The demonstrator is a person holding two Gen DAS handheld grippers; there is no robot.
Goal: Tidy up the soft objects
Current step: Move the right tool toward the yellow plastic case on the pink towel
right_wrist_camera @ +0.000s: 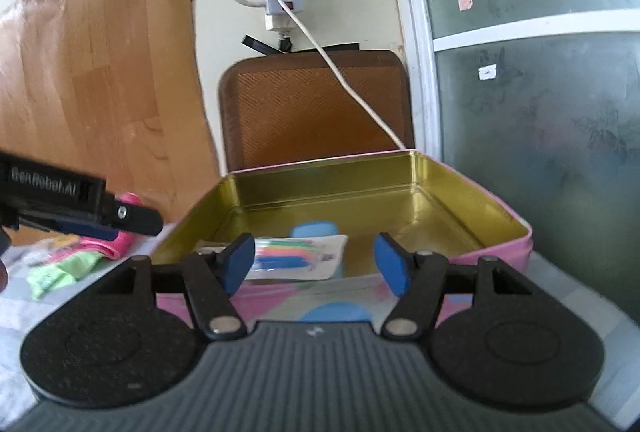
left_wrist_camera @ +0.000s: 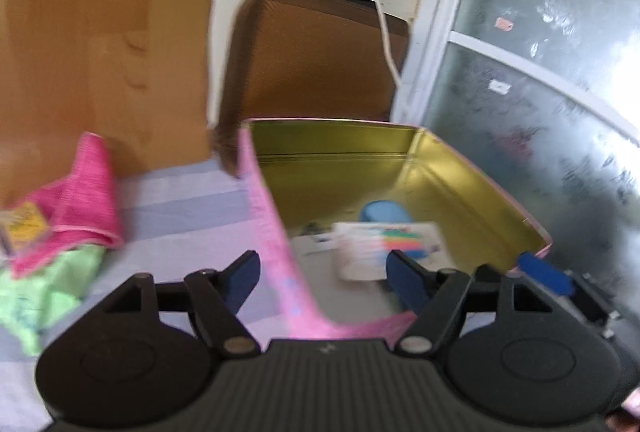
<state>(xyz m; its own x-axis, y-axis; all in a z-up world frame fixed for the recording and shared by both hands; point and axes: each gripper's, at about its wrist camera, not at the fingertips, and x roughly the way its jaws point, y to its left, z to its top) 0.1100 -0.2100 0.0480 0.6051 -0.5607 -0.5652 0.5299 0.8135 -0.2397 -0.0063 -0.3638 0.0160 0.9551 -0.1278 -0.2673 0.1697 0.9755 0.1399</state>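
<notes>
Left wrist view: at the left edge of the surface (left_wrist_camera: 180, 199), which is covered in pale striped cloth, lie a pink cloth (left_wrist_camera: 86, 191) and, just beside and partly under it, a green cloth (left_wrist_camera: 52, 296); a yellow-labelled packet (left_wrist_camera: 22, 228) rests against the pink one. To their right stands an open pink tin (left_wrist_camera: 272, 228) with a gold interior, holding a packet of coloured markers (left_wrist_camera: 384, 244) and a blue rounded object (left_wrist_camera: 382, 211). The left tongs (left_wrist_camera: 322, 272) are spread wide and hold nothing, straddling the tin's near left wall. The blue tip of the right tongs (left_wrist_camera: 546, 274) shows at the tin's right corner. Right wrist view: the left tongs (right_wrist_camera: 132, 218) enter from the left, above the pink cloth (right_wrist_camera: 116, 244) and green cloth (right_wrist_camera: 60, 272); the right tongs (right_wrist_camera: 316, 266) are spread, empty, before the tin's (right_wrist_camera: 500, 256) near wall. Behind the tin a brown tray (right_wrist_camera: 316, 111) leans upright against the wall.
</notes>
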